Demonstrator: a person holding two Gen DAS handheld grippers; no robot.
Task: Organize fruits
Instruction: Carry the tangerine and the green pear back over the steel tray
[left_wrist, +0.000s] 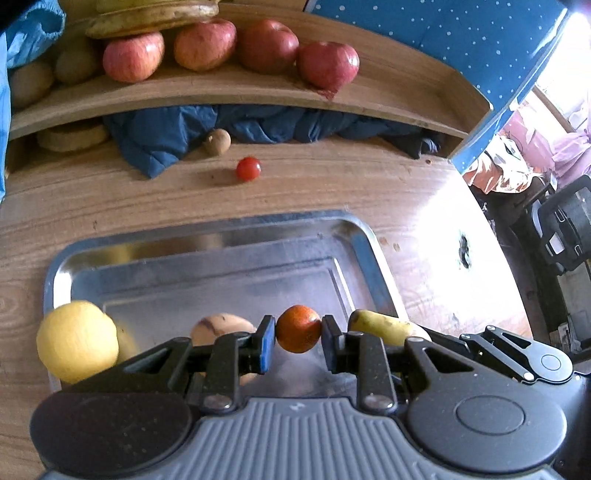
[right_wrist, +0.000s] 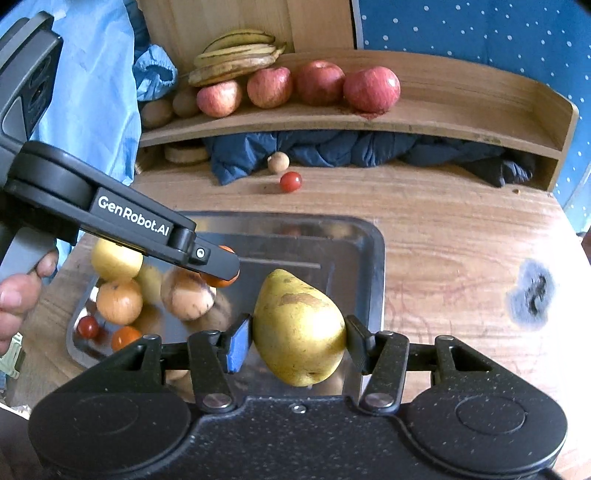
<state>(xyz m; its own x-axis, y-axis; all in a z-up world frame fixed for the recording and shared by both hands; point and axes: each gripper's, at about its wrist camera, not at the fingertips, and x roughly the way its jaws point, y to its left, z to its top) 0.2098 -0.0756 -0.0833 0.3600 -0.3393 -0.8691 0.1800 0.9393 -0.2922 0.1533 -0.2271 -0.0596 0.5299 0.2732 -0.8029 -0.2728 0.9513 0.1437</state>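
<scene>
**Two fruits held over the tray**

Right gripper (right_wrist: 299, 341) clamps a pear (right_wrist: 297, 328) above the metal tray's (right_wrist: 373, 258) near right corner; left gripper (left_wrist: 298, 334) pinches a small orange (left_wrist: 298, 328) mid-tray. Both look ready for lowering and release. A cherry tomato (right_wrist: 290, 182) waits on the tabletop (right_wrist: 443, 240) beyond.

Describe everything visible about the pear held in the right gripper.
The yellow-green pear has smooth, waxy-looking skin with brown russet patches and small specks. It is clamped at its widest part between the right gripper's blue pad and black pad, narrow end pointing away from the camera, blossom end nearest it. It is held over the shiny metal tray; whether it touches the tray cannot be told.
</scene>
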